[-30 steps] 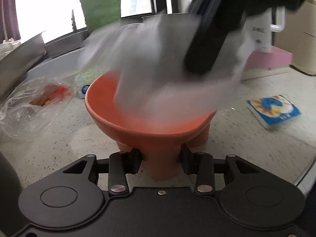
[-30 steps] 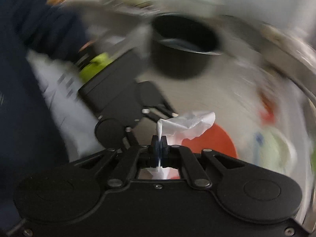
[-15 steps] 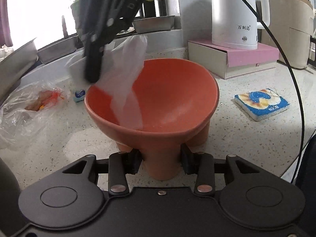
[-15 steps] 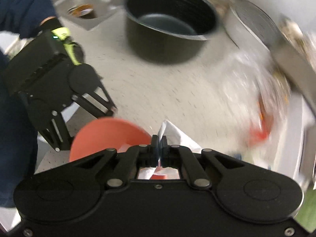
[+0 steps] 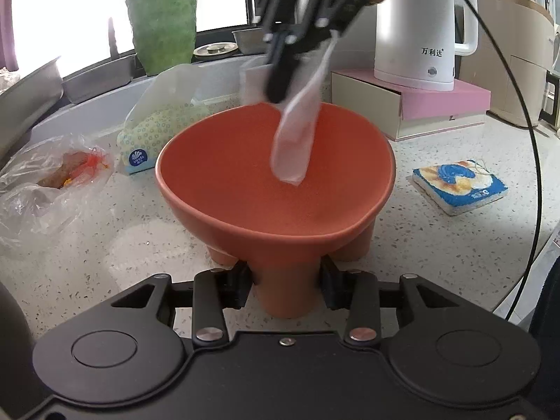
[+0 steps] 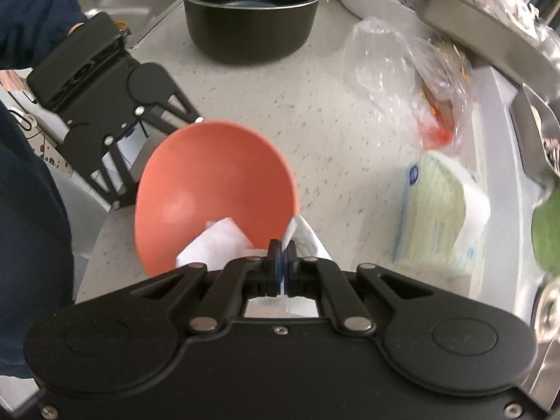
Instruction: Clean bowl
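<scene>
The orange bowl [image 5: 276, 189] stands on the speckled counter [image 5: 437, 245], between a tissue pack [image 5: 150, 136] and a sponge [image 5: 458, 185]. My left gripper [image 5: 285, 280] clamps one of the bowl's stubby legs, steadying it. My right gripper [image 6: 281, 262] is closed tight on a white tissue [image 6: 217, 245], which hangs into the bowl's far side. Step in hand, as I judge it: wiping the interior. Next move calls for pressing the tissue against the wall and sweeping round, with the left grip firm.

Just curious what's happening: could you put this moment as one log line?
left tool: shut on bowl leg | right tool: shut on tissue | tissue hangs into bowl | step: wiping
</scene>
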